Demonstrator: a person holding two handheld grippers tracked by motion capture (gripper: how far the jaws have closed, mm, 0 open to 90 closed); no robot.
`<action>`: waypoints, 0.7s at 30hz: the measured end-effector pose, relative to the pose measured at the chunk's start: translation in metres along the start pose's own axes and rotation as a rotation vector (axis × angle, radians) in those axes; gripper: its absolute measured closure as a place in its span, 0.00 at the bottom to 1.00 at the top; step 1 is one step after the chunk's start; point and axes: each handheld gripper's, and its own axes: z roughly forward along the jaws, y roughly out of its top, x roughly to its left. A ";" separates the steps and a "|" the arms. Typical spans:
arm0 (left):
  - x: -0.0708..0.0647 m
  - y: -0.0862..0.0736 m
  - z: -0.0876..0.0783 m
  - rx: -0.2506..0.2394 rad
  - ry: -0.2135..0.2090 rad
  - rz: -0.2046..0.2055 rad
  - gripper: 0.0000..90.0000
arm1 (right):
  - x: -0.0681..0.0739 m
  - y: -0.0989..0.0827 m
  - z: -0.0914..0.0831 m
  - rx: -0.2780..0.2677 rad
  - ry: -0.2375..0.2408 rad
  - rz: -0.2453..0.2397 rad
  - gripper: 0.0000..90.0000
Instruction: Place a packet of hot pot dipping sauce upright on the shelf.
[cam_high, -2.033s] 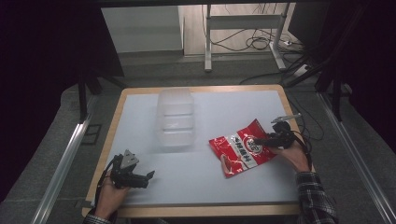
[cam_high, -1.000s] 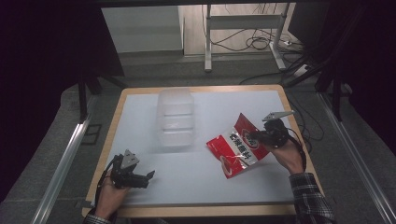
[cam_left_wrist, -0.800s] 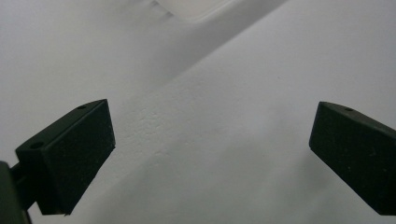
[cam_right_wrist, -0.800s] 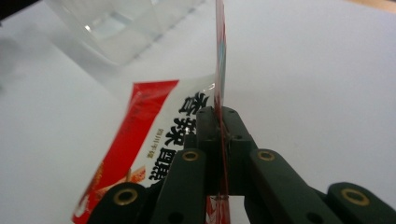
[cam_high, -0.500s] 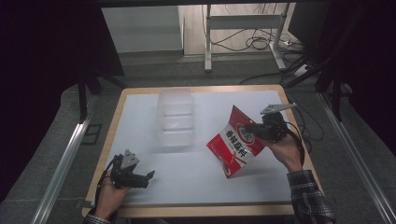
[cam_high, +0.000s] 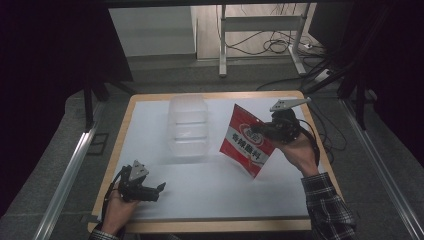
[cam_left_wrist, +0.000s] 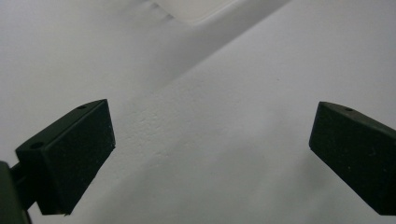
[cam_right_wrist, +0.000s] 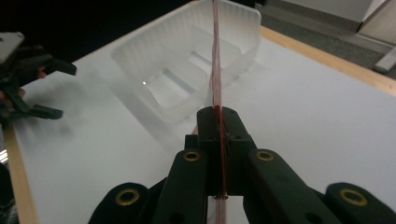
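Now | right gripper (cam_high: 260, 131): jaws pinching red snack bag (cam_high: 248, 139) by its edge, bag hanging below-left of them | left gripper (cam_high: 159, 188): jaws spread over white counter (cam_high: 220, 190) | clear tray (cam_high: 188, 125) beyond right jaws.

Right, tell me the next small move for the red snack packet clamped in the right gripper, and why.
Probably carry it left until it hangs over the clear plastic container. The right gripper is shut on the edge of the red foil snack packet, which hangs tilted and clear of the white table top, beside the container rather than above it. The left gripper rests open near the front edge.
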 end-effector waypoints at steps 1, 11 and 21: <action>0.000 0.000 0.000 -0.002 0.001 -0.002 0.00 | 0.002 0.004 0.000 -0.002 0.000 -0.008 0.98; 0.000 0.000 0.000 0.000 0.001 0.001 0.00 | -0.001 0.029 0.000 -0.034 -0.045 -0.049 0.98; 0.000 0.001 -0.002 -0.015 -0.010 -0.007 0.00 | -0.005 0.047 0.012 -0.061 0.005 -0.055 0.98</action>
